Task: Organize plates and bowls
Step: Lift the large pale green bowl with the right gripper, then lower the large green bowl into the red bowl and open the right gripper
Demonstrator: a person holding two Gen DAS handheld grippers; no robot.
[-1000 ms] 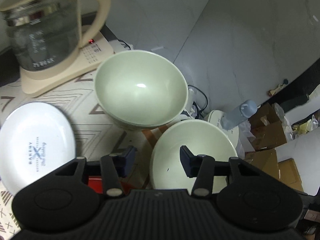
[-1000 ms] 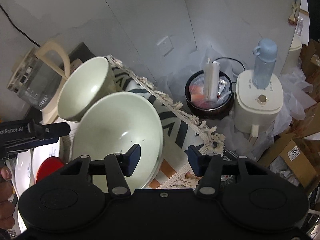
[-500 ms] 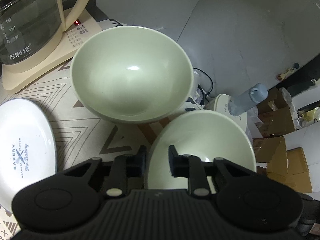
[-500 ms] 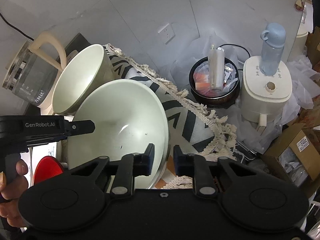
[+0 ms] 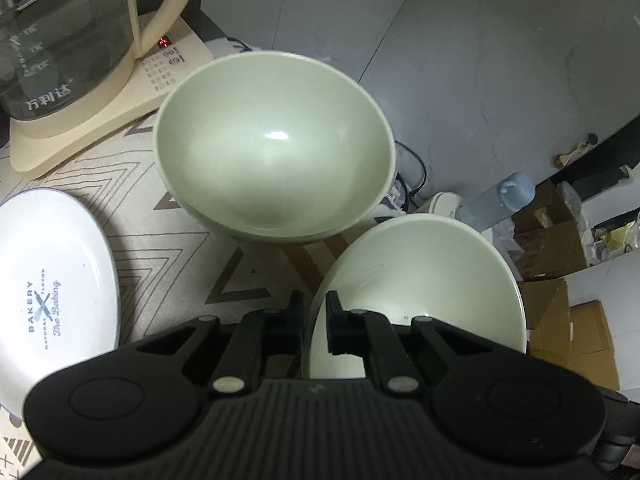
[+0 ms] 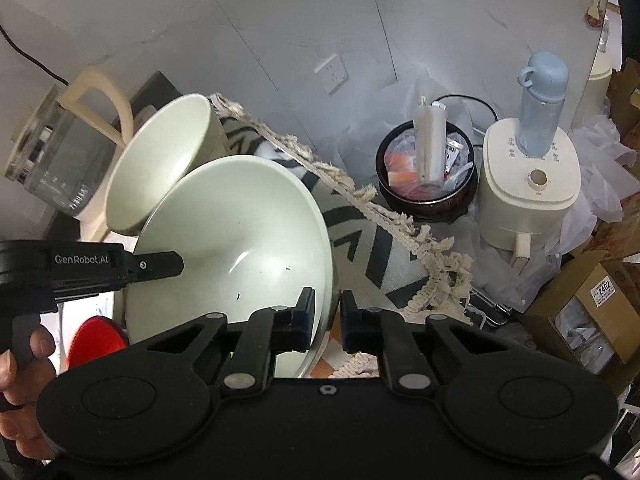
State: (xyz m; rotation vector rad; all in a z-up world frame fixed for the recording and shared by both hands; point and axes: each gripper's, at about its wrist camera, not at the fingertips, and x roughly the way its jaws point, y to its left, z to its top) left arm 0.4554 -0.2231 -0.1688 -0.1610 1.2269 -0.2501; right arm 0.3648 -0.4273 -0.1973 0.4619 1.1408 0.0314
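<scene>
A wide pale green bowl (image 5: 420, 272) (image 6: 240, 248) sits near the fringed edge of the patterned tablecloth (image 5: 168, 248). My left gripper (image 5: 314, 312) is closing its jaws, and they pinch the bowl's left rim. My right gripper (image 6: 328, 316) is closing too, with its pads clamped on the opposite rim. In the right wrist view the left gripper (image 6: 176, 264) reaches over the bowl's far side, held by a hand. A deeper green bowl (image 5: 272, 152) (image 6: 160, 160) stands just behind. A white bakery plate (image 5: 52, 280) lies to the left.
A glass kettle (image 5: 60, 40) on a cream base stands behind the bowls. A red round thing (image 6: 96, 340) lies by the plate. Below the table edge are a black pot (image 6: 428, 196), a cream appliance (image 6: 528, 200) with a blue bottle (image 6: 540, 108), and cardboard boxes (image 6: 592, 300).
Both grippers went from wide apart to closed on the wide bowl's opposite rims. The left gripper came down and forward toward the bowls; the right one stayed nearly in place.
</scene>
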